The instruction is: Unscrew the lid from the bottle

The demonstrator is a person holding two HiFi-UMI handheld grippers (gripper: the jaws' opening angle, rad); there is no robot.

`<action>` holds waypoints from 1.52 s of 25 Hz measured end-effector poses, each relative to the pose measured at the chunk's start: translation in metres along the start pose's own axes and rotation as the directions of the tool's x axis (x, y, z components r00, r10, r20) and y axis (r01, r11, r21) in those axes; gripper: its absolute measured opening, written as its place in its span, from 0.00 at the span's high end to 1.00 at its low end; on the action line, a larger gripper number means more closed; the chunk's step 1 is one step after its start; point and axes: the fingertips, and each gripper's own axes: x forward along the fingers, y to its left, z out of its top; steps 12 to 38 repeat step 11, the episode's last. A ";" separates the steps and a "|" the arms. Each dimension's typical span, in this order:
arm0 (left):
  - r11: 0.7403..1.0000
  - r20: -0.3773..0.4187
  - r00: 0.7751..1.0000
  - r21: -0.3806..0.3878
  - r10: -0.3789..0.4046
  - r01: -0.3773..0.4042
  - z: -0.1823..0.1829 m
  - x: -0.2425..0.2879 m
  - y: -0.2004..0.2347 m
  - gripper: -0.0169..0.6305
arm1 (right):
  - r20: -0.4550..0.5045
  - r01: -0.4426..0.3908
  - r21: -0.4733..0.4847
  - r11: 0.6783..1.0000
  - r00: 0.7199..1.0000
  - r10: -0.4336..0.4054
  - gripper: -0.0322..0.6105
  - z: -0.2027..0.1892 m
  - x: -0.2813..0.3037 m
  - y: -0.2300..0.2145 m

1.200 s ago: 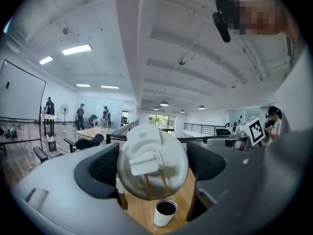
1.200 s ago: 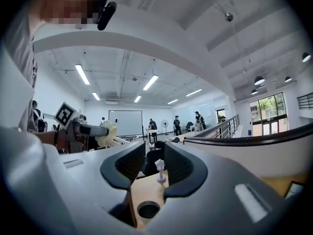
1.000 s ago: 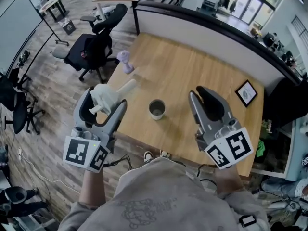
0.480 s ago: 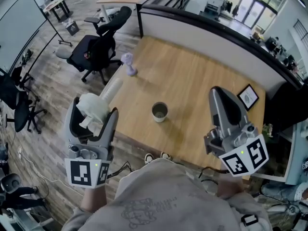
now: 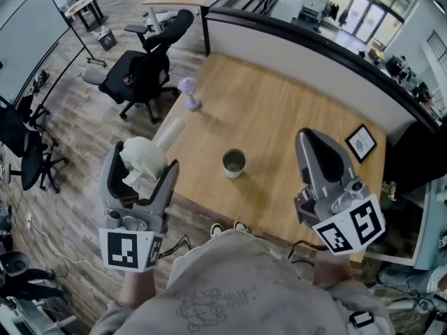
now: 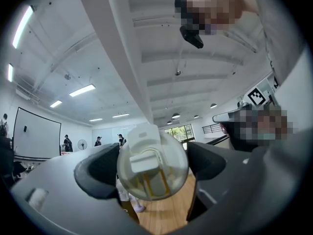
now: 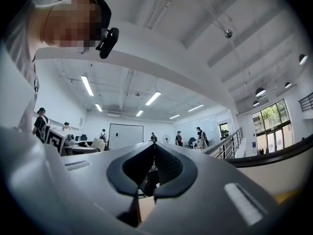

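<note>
My left gripper (image 5: 145,160) is shut on a white, pale-bodied bottle (image 5: 143,155), held in the air off the table's left edge. The bottle's body (image 5: 170,132) points away over the edge. In the left gripper view the bottle's white flip lid (image 6: 146,153) faces the camera, and the dark pads (image 6: 100,173) press on it from both sides of my left gripper (image 6: 151,168). My right gripper (image 5: 314,142) hovers over the table's right side with its jaws together and nothing between them. The right gripper view shows my right gripper (image 7: 154,148) with pads touching.
On the wooden table (image 5: 279,110) stand a small grey cup (image 5: 233,162) in the middle, a purple object (image 5: 188,93) near the far left corner and a framed picture (image 5: 360,142) at the right. Black office chairs (image 5: 143,65) stand on the floor to the left.
My left gripper has drawn back and to the left with the bottle and rolled a little. My right gripper has shifted right and risen, and its jaws have closed on nothing.
</note>
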 end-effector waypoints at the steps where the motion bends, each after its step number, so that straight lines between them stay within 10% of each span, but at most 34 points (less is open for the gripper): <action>1: 1.000 -0.003 1.000 0.001 -0.005 0.005 -0.001 0.000 -0.001 0.31 | -0.002 -0.006 -0.001 1.000 1.000 0.006 0.93 0.000 0.000 0.002; 38: 1.000 -0.008 1.000 -0.026 -0.015 0.015 -0.006 -0.003 -0.001 0.31 | -0.018 -0.017 -0.026 1.000 1.000 0.016 0.93 -0.004 -0.004 0.011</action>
